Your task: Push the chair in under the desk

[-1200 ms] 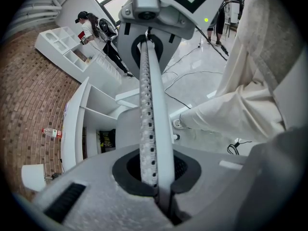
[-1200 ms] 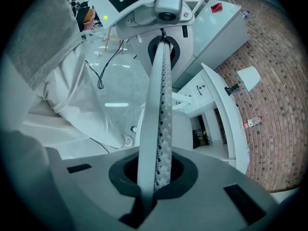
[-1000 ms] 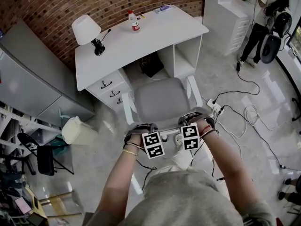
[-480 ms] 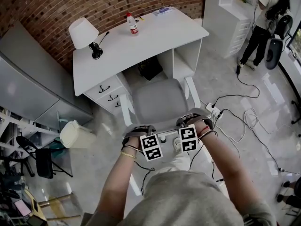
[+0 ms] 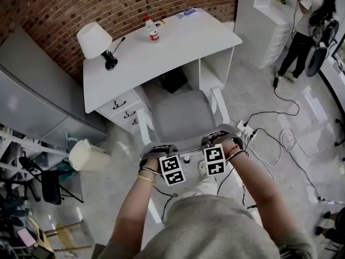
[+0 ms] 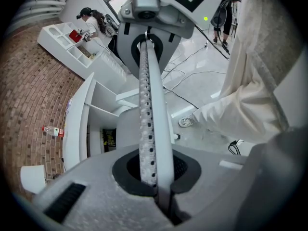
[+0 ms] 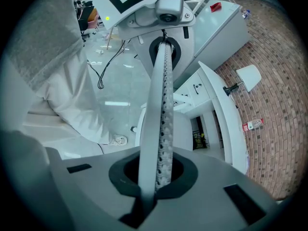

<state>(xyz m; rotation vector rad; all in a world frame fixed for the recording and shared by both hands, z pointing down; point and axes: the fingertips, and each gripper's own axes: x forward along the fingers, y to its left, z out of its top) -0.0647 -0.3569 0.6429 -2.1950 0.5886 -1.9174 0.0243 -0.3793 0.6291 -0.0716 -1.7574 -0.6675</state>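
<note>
Left gripper [image 5: 160, 150] and right gripper [image 5: 220, 139] each clamp the back of the chair [image 5: 180, 115], which stands just before the worktop [image 5: 161, 53]. Pushed crooked, its armrest [image 5: 143, 124] could strike the drawers [image 5: 125, 102] beneath the worktop.

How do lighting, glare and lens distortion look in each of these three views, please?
Head view: even light, sharp, with glare patches on the glossy floor. Left gripper view: strong fisheye, dark corners, the chair back stretched up the middle. Right gripper view: same fisheye and dark corners, with bright reflections on the floor.
</note>
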